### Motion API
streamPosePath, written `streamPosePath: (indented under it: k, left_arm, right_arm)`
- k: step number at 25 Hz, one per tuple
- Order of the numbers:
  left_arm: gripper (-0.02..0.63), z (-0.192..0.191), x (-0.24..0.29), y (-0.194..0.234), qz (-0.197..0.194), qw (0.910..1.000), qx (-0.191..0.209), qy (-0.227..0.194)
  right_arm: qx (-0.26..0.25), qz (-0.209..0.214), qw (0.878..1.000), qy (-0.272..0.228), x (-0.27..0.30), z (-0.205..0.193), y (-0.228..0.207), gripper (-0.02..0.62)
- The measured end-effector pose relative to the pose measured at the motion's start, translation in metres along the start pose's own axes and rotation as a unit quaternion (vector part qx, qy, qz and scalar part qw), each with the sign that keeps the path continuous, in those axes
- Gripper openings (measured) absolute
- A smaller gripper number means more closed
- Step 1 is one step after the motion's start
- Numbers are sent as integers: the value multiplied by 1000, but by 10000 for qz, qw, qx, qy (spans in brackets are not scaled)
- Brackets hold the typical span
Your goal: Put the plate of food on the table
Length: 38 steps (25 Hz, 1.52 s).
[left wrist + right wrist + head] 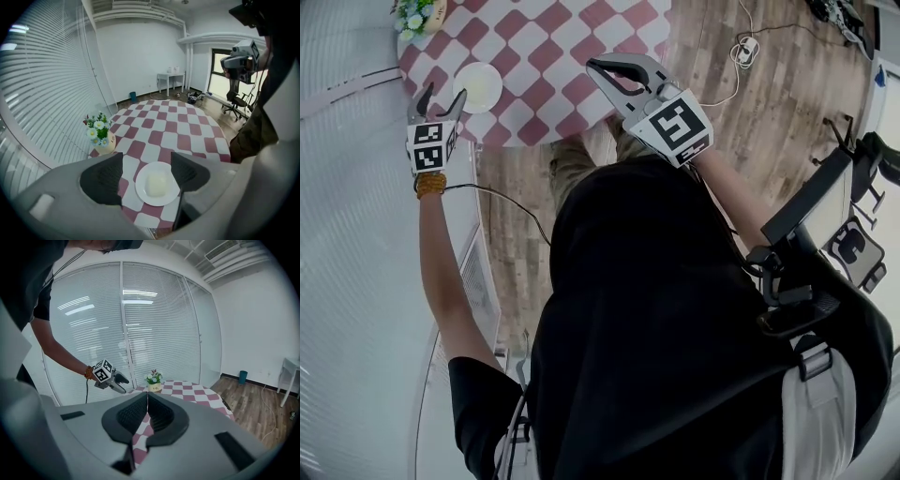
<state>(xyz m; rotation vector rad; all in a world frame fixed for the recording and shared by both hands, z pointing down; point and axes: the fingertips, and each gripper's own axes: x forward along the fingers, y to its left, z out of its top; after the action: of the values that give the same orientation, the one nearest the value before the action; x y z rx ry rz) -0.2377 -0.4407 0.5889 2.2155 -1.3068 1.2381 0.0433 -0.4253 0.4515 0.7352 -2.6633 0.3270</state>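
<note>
The white plate (477, 86) sits on the tabletop's (553, 37) near left. It is probably stiff, slick and breakable, so grip its rim. Left tongs (443, 94) gape wide and empty; right tongs (146, 401) are nearly closed and empty.

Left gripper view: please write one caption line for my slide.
Open left claw frames the plate of food on the checkered table; a flower vase stands near the edge.

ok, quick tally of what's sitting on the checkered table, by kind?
plate: 1
piece of pale food on it: 1
flower vase: 1
total: 3
</note>
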Motion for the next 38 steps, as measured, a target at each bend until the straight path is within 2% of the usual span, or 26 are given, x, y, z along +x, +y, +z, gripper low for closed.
streamPosePath:
  k: [4, 7, 10, 14, 20, 23, 27, 31, 38]
  left_arm:
    - [322, 37, -30, 7, 260, 9983, 241, -459]
    - [322, 70, -57, 9, 490, 9933, 472, -930]
    - [322, 98, -87, 9, 681, 9855, 549, -1456]
    - [318, 128, -127, 0, 839, 9700, 561, -2211]
    - [305, 140, -160, -23, 857, 9564, 454, -2753]
    - [292, 144, -170, -35, 911, 9513, 242, -2934]
    - [256, 135, -175, -49, 934, 9401, -551, -3232]
    - [221, 125, -176, -60, 1016, 9328, -1027, -3301]
    - [148, 106, -170, -79, 1045, 9339, -1315, -3155]
  right_arm:
    - [-178, 126, 9997, -122, 6, 18, 0, 11]
    - [-291, 204, 9992, -197, 11, 31, -1, 11]
    - [-385, 256, 9986, -256, 16, 41, -2, 11]
    - [-495, 321, 9977, -332, 23, 50, 1, 11]
    - [-644, 500, 9958, -417, 33, 60, 10, 11]
    - [-692, 599, 9948, -452, 32, 69, 16, 11]
    - [-687, 685, 9942, -465, 34, 74, 29, 11]
    - [-679, 783, 9936, -455, 40, 74, 37, 11]
    - [-662, 920, 9925, -469, 52, 73, 50, 11]
